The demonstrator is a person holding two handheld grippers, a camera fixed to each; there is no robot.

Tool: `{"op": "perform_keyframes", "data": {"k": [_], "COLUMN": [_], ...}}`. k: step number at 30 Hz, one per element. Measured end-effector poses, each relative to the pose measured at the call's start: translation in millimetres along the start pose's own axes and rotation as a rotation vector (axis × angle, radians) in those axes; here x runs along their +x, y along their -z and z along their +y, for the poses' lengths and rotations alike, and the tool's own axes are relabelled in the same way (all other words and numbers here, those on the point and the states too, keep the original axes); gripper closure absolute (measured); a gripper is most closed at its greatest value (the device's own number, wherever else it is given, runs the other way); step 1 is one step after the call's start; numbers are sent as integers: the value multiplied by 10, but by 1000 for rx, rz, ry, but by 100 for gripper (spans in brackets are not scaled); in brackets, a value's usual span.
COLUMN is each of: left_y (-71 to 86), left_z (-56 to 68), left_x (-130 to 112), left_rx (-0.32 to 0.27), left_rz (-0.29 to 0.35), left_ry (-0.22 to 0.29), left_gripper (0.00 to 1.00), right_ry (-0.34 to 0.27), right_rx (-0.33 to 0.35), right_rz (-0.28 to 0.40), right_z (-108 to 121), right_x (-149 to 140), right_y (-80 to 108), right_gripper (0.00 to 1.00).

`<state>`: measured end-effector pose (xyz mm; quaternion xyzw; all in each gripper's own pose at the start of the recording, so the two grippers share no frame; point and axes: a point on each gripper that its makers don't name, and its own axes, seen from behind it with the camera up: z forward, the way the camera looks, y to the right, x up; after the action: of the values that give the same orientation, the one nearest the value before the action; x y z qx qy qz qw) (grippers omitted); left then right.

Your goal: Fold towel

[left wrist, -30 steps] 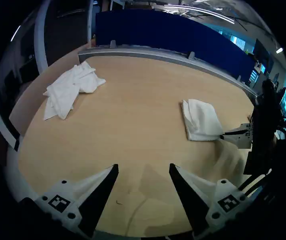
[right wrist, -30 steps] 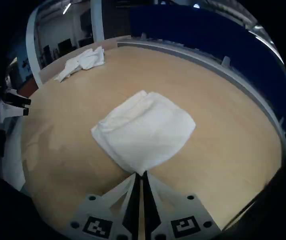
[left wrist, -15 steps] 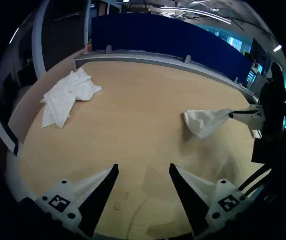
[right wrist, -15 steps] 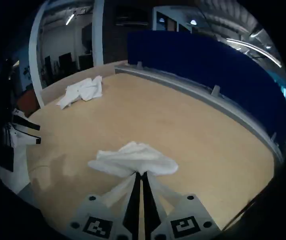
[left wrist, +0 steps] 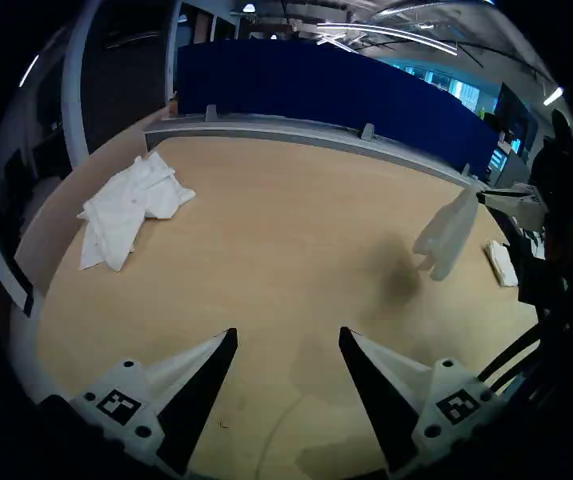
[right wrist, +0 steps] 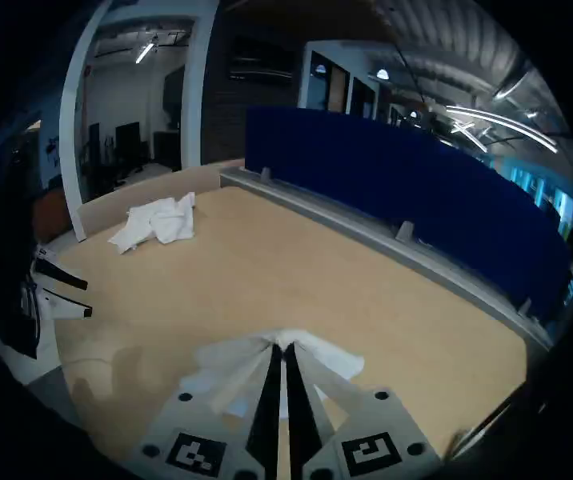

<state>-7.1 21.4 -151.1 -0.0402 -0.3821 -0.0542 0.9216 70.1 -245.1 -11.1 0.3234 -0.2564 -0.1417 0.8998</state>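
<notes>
Our right gripper [right wrist: 283,349] pinches a lifted towel [left wrist: 446,236]; our left gripper [left wrist: 286,352] stands spread, empty. The crumpled towel [left wrist: 126,210] awaits folding, we judge.

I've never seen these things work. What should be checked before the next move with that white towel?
1. Right gripper shut on the white cloth towel: ok.
2. Towel hangs clear of the light wooden table: ok.
3. Left gripper open, free to take a corner: ok.
4. Hanging towel neatly folded: cannot tell, blurred.
5. Crumpled white towel pile far from the hanging towel: ok.
</notes>
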Motion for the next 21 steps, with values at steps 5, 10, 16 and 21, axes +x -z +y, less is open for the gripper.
{"op": "perform_keyframes", "data": {"k": [5, 10, 16, 21], "left_y": [11, 1, -32, -60], "left_z": [68, 125, 184, 249], "left_x": [32, 46, 56, 71], "left_rx": [-9, -14, -18, -20], "left_rz": [5, 5, 4, 3], "left_ry": [-7, -15, -25, -34], "left_gripper": [6, 6, 6, 6], "right_ry": [-8, -26, -34, -33], "right_rx": [-21, -44, -75, -107], "right_rz": [6, 16, 16, 9], "right_z": [138, 301, 566, 849], "right_x": [12, 20, -9, -70], "right_y": [74, 144, 263, 389], "right_gripper": [96, 96, 96, 96]}}
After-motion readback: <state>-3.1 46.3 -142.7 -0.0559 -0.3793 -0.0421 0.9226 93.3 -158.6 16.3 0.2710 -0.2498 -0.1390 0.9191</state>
